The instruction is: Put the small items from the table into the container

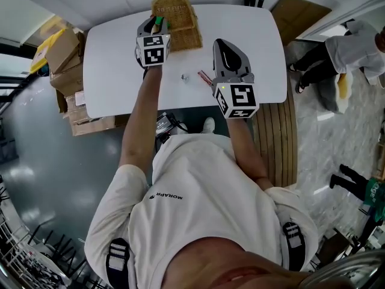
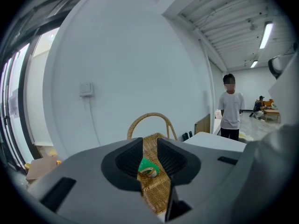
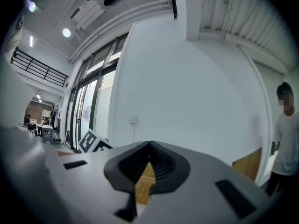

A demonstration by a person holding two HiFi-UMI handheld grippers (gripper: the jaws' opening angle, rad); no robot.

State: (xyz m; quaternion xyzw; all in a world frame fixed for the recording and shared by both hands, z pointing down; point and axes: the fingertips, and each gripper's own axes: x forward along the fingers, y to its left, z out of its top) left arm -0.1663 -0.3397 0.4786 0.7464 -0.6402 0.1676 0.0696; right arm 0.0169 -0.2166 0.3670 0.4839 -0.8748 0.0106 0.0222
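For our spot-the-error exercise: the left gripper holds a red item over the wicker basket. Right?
No: the item in the left gripper is green, not red, as the left gripper view shows; it is held over the wicker basket.

Head cam sits on the person's head and aims steeply down, so the whole rounded white worktop fits in frame. Each claw cam rides tight behind its own jaws. The left claw cam tips slightly down at the woven wicker basket with the arched handle on the worktop's far edge, which the head cam catches too. The right claw cam looks level. Both face the same white wall with a small switch plate.
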